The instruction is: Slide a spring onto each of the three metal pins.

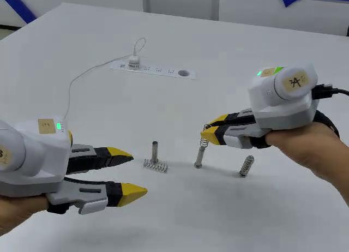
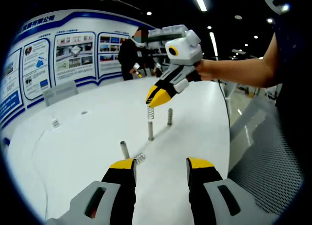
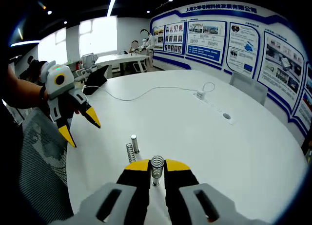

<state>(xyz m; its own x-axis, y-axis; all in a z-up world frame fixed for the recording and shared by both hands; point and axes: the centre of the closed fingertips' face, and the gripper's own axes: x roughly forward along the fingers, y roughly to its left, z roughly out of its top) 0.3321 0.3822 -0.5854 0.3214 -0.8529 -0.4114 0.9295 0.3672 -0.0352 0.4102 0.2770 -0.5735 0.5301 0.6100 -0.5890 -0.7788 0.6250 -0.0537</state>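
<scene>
R gripper (image 1: 207, 133) pinches a spring (image 1: 203, 145) atop the mid pin (image 1: 199, 160). L gripper (image 1: 135, 173) is spread wide w/ nothing in it, near the left pin (image 1: 155, 151). 1 loose spring (image 1: 155, 165) lies flat just beside that pin. A 3rd spring (image 1: 246, 166) stands farther right.

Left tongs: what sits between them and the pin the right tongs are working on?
A bare pin with a loose spring lying at its foot, seen in the head view and left gripper view.
</scene>
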